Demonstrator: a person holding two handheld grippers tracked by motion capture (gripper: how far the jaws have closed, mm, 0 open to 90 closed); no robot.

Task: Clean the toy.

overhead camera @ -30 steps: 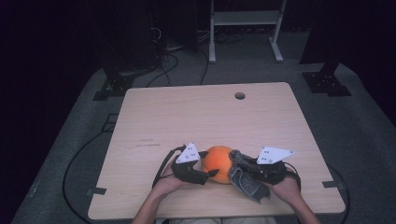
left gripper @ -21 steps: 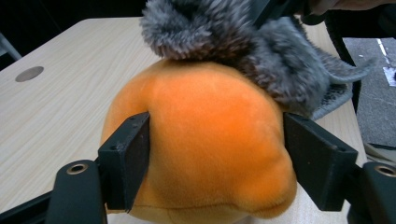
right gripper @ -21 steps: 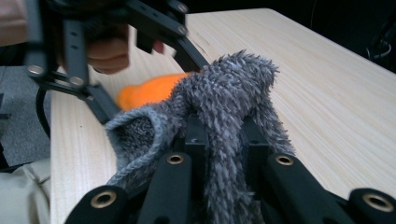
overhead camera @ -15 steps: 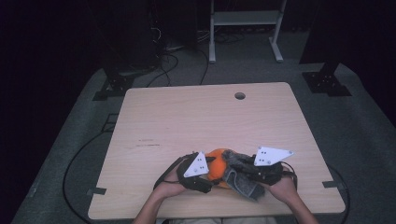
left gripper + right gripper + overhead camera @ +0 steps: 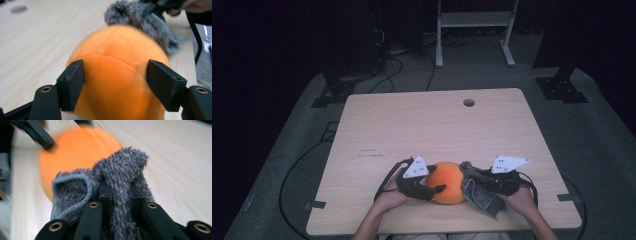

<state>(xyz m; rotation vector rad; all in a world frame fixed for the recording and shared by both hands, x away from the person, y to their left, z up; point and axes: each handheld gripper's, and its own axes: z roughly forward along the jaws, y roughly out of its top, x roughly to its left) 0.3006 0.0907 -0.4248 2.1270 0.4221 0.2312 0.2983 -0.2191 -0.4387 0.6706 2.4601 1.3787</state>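
Orange plush ball (image 5: 447,182) gripped at the near table edge; grey fuzzy cloth (image 5: 479,192) pinched beside it.

High view: the ball sits on the wooden table (image 5: 437,125) at 6 o'clock, the left gripper (image 5: 432,189) at its 9 o'clock, the right gripper (image 5: 486,182) at its 3 o'clock with the cloth draped between. Left gripper view: the left gripper (image 5: 115,85) has both black pads pressed into the ball's flanks, clamped on it; seams show on the plush, and the cloth lies beyond at 1 o'clock. Right gripper view: the right gripper (image 5: 117,192) has its jaws drawn together on a fold of cloth (image 5: 120,170); the ball (image 5: 75,152), blurred, lies at 11 o'clock, touching the cloth.
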